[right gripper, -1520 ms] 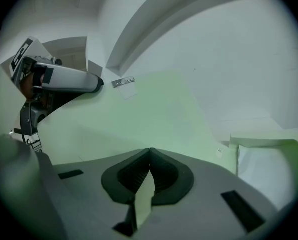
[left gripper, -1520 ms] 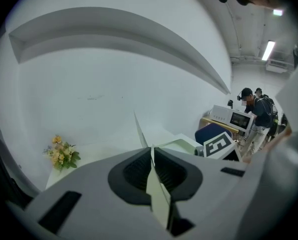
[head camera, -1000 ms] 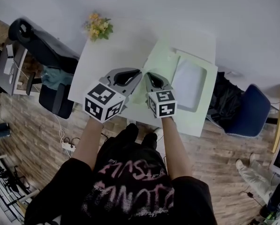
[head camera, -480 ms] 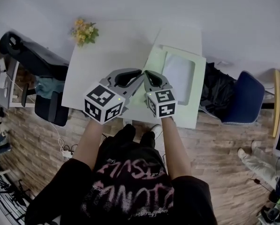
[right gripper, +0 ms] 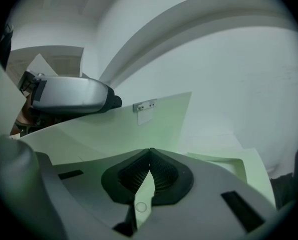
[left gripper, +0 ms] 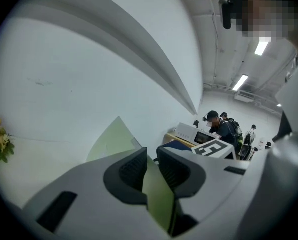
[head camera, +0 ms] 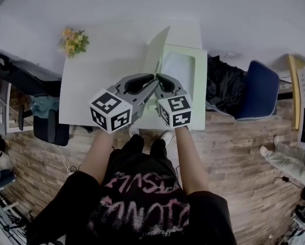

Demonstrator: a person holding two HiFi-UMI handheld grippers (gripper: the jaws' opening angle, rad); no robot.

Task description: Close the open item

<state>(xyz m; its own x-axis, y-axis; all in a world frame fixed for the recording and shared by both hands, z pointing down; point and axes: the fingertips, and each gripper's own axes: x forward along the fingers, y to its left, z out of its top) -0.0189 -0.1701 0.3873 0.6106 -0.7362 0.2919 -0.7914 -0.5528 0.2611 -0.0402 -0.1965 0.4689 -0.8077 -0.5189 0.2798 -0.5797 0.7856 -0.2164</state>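
Left gripper (left gripper: 151,160): jaws at a middling gap and just been opening. The near edge of the pale green card lid (head camera: 158,49) passes between the pads, which do not appear to press it.

Right gripper (right gripper: 149,152): jaws closed tip to tip, nothing seen between them. It sits just right of the left gripper, at the lid's near end.

Task item: flat pale green cardboard box, on the right part of the white rectangular table (head camera: 106,70).
- Shallow green base tray (head camera: 200,80): lies flat and holds a white inner sheet (head camera: 179,70).
- Lid: stands about upright along the tray's left side, not yet down.

Step in hand, as judged: bring the lid over to the right and onto the tray.

Handling notes:
- Thin card will likely flex, so guide it rather than let it drop.
- The closed right jaws suit a flat push on the lid's left face.
- Draw the left jaws clear of the edge before it lands.
- Keep the tray from sliding right.
- Finish by pressing along the far and near corners.

Also present: small bunch of yellow flowers (head camera: 73,41), at the far left of the table.
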